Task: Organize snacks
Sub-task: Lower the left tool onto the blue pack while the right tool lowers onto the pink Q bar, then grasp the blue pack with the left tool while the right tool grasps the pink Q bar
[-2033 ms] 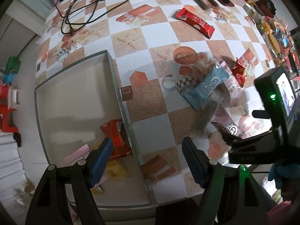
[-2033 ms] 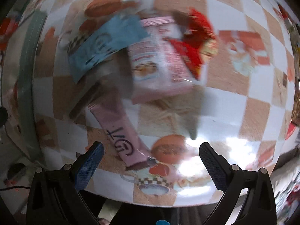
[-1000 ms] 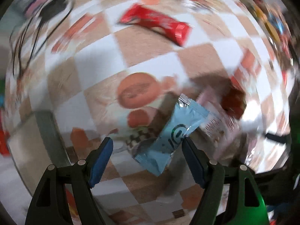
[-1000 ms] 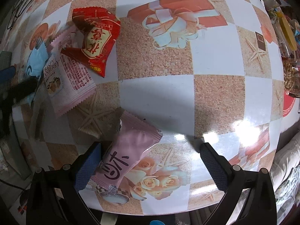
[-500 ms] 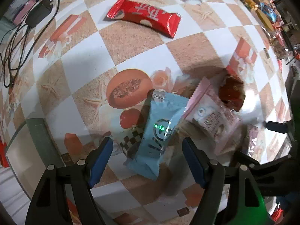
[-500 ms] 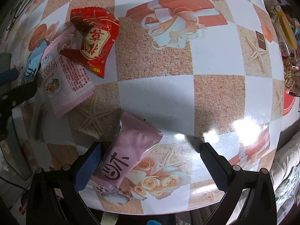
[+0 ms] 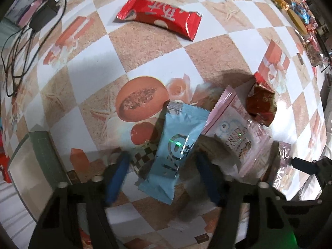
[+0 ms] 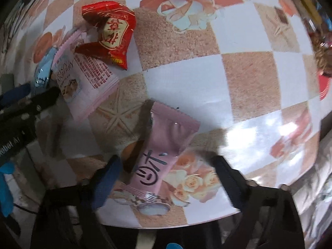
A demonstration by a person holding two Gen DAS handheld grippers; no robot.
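Left gripper (image 7: 161,173) jaws, just closing, straddle the blue snack packet (image 7: 176,151) on the tabletop (image 7: 145,47), not yet clamped. Right gripper (image 8: 166,175) likewise narrows around the pink packet (image 8: 164,147). Both pickups appear imminent.

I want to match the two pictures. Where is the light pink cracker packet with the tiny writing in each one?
Left wrist view: the pink cracker packet lies right of centre, beside the blue packet.
Right wrist view: it lies upper left, partly under the red packet.
Shared landmark: that red packet, at the cracker packet's far end in both views.
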